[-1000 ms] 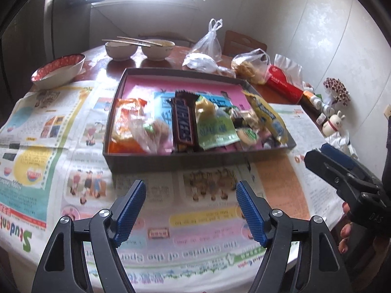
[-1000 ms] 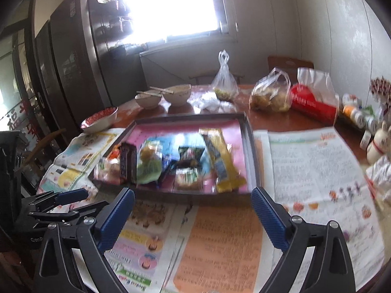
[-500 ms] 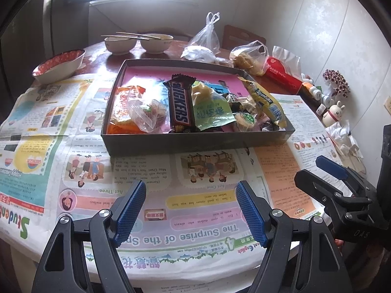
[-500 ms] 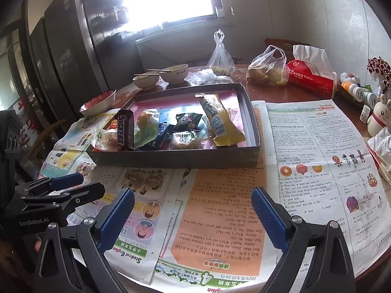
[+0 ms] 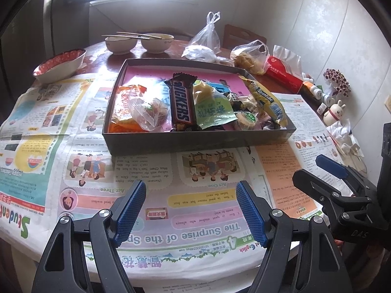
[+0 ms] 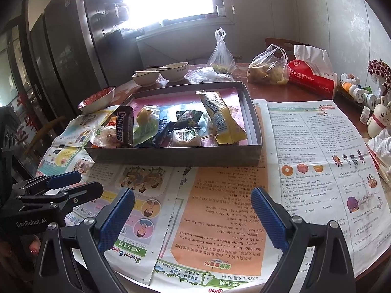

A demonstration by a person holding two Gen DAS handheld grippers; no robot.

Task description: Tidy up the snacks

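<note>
the snacks are piled in the grey box (image 5: 195,141) at 12 o'clock. from left to right: an orange packet (image 5: 123,112), a snickers bar (image 5: 182,105), a yellow bag (image 5: 267,102). they are judged light, soft and crinkly; the bar is best pinched across its middle. the left gripper (image 5: 190,210) and right gripper (image 6: 193,217) are held wide and empty. the box is seen farther off than before.

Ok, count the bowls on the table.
3: a red-patterned bowl at the far left, and two pale bowls side by side beyond the box, chopsticks across them.
</note>
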